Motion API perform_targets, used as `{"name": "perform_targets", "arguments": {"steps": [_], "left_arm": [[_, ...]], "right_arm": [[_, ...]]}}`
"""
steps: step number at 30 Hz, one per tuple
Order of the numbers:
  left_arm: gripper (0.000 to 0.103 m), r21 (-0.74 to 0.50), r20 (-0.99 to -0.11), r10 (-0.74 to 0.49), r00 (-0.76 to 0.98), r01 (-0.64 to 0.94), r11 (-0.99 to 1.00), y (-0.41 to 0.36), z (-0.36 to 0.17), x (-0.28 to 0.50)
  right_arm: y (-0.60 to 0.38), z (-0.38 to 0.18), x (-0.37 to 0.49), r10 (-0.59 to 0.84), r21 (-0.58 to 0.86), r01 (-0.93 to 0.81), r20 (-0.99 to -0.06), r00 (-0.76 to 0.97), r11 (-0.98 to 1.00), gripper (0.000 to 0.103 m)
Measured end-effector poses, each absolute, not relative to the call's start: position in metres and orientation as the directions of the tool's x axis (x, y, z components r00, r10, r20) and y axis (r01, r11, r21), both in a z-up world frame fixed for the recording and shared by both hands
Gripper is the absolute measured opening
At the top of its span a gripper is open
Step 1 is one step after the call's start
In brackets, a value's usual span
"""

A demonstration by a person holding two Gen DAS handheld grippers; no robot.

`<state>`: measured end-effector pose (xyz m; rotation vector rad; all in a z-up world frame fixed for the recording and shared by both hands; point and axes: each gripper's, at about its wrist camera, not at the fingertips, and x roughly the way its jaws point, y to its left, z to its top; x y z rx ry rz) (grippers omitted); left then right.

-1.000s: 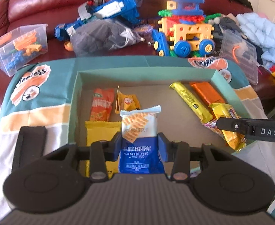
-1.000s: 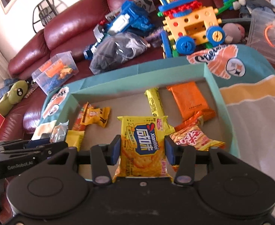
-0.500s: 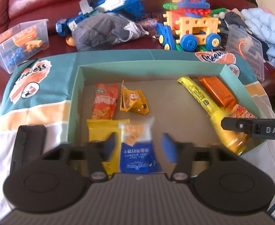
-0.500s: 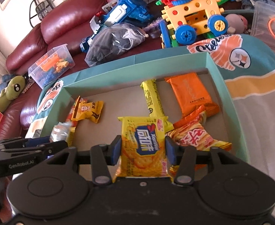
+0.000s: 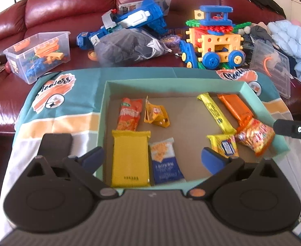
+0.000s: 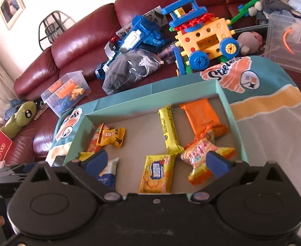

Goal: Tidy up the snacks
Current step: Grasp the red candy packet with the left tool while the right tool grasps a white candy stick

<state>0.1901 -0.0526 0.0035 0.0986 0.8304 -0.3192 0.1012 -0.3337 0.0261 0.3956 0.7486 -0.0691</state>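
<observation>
Both snacks are down in the shallow teal cardboard tray [image 5: 253, 90]: the blue-and-white cracker packet [image 5: 164, 162] lies below the left gripper [image 5: 152, 155], the yellow biscuit packet [image 6: 156, 173] below the right gripper [image 6: 158, 161], each with jaws opening wide and pressing on nothing. This looks like the release step (two packets at once). Next, I'd say, each hand must back clear and go for another loose snack.
</observation>
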Motion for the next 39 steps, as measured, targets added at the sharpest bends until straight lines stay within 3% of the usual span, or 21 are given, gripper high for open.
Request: {"name": "perform_targets", "arguments": {"steps": [9,29,32,33,34,35,37,39], "left_arm": [[0.103,-0.017,-0.768,-0.256,0.586,0.381,0.924,-0.057,-0.007,0.146],[0.102,-0.047,-0.873,-0.277,0.402,0.496,0.867,-0.071,-0.08,0.087],[0.091,-0.043,-0.866,-0.282,0.413,0.5,0.865,-0.077,-0.082,0.085],[0.079,-0.052,-0.865,-0.29,0.409,0.502,0.863,-0.078,-0.082,0.085],[0.055,-0.063,-0.865,-0.299,0.402,0.504,0.861,-0.078,-0.082,0.085],[0.042,-0.077,-0.869,-0.307,0.388,0.508,0.858,-0.079,-0.083,0.086],[0.041,-0.079,-0.869,-0.305,0.389,0.5,0.863,-0.077,-0.084,0.085],[0.041,-0.072,-0.869,-0.294,0.399,0.485,0.871,-0.071,-0.084,0.085]], "right_arm": [[-0.339,0.023,0.056,0.064,0.326,0.238,-0.7,0.711,0.915,0.103],[-0.32,-0.038,0.004,0.13,0.345,0.282,-0.808,0.574,0.895,0.103],[-0.315,-0.041,0.003,0.141,0.349,0.28,-0.814,0.564,0.895,0.103],[-0.313,-0.042,0.002,0.146,0.351,0.277,-0.815,0.56,0.894,0.103],[-0.311,-0.044,0.001,0.152,0.353,0.275,-0.818,0.555,0.894,0.103],[-0.31,-0.045,0.002,0.158,0.355,0.272,-0.82,0.551,0.895,0.103],[-0.306,-0.045,0.0,0.158,0.352,0.262,-0.817,0.554,0.899,0.102],[-0.302,-0.042,0.0,0.145,0.333,0.245,-0.812,0.566,0.91,0.087]]}}
